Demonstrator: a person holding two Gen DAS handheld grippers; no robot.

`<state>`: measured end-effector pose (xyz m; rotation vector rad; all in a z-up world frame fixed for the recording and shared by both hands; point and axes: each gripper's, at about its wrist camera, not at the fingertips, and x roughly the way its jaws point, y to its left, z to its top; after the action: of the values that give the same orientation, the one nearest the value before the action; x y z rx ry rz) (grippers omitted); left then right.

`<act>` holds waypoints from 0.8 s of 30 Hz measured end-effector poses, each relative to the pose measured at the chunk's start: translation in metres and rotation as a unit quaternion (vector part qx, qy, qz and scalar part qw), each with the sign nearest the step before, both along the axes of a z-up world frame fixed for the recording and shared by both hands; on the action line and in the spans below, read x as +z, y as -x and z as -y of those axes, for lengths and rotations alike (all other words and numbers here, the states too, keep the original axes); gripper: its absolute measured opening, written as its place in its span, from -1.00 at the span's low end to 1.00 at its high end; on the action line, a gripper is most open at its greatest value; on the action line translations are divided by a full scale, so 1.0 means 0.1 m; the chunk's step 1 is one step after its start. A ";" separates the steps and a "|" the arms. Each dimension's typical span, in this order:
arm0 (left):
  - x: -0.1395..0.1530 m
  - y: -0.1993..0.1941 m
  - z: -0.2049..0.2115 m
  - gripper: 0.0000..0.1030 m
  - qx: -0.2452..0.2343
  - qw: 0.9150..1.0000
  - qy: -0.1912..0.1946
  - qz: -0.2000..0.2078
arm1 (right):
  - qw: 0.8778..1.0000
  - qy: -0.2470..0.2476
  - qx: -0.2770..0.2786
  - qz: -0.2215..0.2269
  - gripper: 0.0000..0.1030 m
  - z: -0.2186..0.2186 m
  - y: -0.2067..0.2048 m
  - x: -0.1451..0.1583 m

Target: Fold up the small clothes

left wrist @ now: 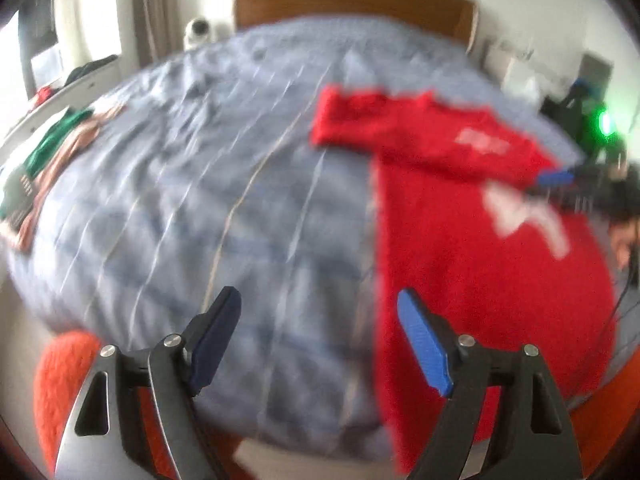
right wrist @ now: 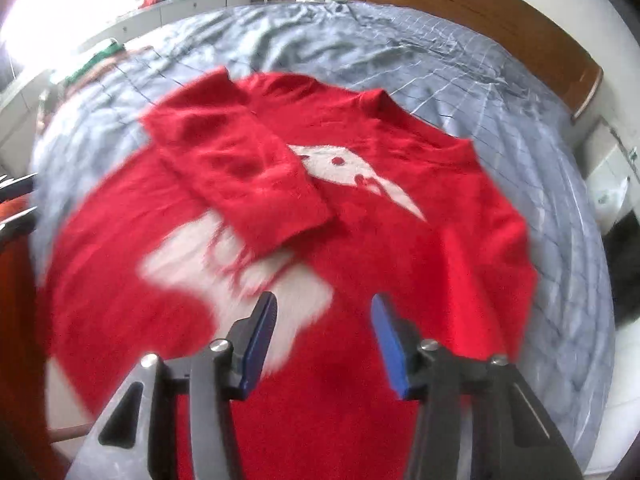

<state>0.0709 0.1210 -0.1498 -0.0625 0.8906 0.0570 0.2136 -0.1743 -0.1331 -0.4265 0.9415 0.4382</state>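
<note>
The left gripper (left wrist: 320,312) is showing black linkage arms on silver-grey plates, round silver screws at the pivots, and flat blue ribbed pads (left wrist: 424,344) — one looking darker in shade. The right gripper (right wrist: 324,312) is wearing the same build — black arms, silver screws, blue pads (right wrist: 390,344).

The red sweater (right wrist: 400,248) is fuzzy knit — matt, with a soft white woven-in pattern. The blue bedspread (right wrist: 500,92) is thin smooth cloth, creased at the far end. The headboard (right wrist: 500,16) is brown wood with a slight sheen. Both grippers' fingers (right wrist: 394,344) carry matt blue ribbed plastic pads on black arms — silvery metal pivot screws near.
</note>
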 end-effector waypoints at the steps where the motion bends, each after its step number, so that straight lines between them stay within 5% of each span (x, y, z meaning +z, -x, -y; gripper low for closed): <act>1: -0.02 -0.02 -0.04 0.55 0.002 1.000 0.003 -0.011 | 1.000 -0.014 -0.014 -0.006 -0.12 0.00 -0.12 -0.07; 2: 0.00 0.00 -0.08 0.55 0.005 1.000 0.010 -0.007 | 0.999 -0.037 -0.031 -0.015 -0.25 0.04 -0.21 -0.10; 4: 0.06 0.00 -0.16 0.57 0.019 1.000 0.022 0.007 | 0.993 -0.089 -0.076 -0.024 -0.90 0.23 -0.29 -0.07; 7: 0.03 -0.02 -0.23 0.58 0.031 0.999 0.036 0.001 | 0.972 -0.173 -0.161 0.003 -0.90 0.93 -0.23 0.20; 11: 0.00 -0.04 -0.24 0.58 0.035 0.998 0.060 -0.002 | 0.917 -0.248 -0.308 0.043 -0.90 2.36 0.16 0.46; 17: -0.07 -0.09 -0.12 0.58 0.027 0.999 0.044 -0.015 | 0.838 -0.260 -0.478 0.026 -0.89 3.93 0.84 0.09; 21: -0.11 -0.11 -0.09 0.58 0.026 0.999 0.027 -0.021 | 0.812 -0.316 -0.491 0.004 -0.75 4.28 1.13 -0.16; 24: -0.12 -0.12 -0.10 0.58 0.029 0.999 0.024 -0.023 | 0.798 -0.362 -0.481 0.006 -0.35 4.35 1.26 -0.23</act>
<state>0.0826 0.1305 -0.1619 -0.1328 0.9363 0.0907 0.0880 -0.6097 -0.1565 0.7550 0.7854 -0.1698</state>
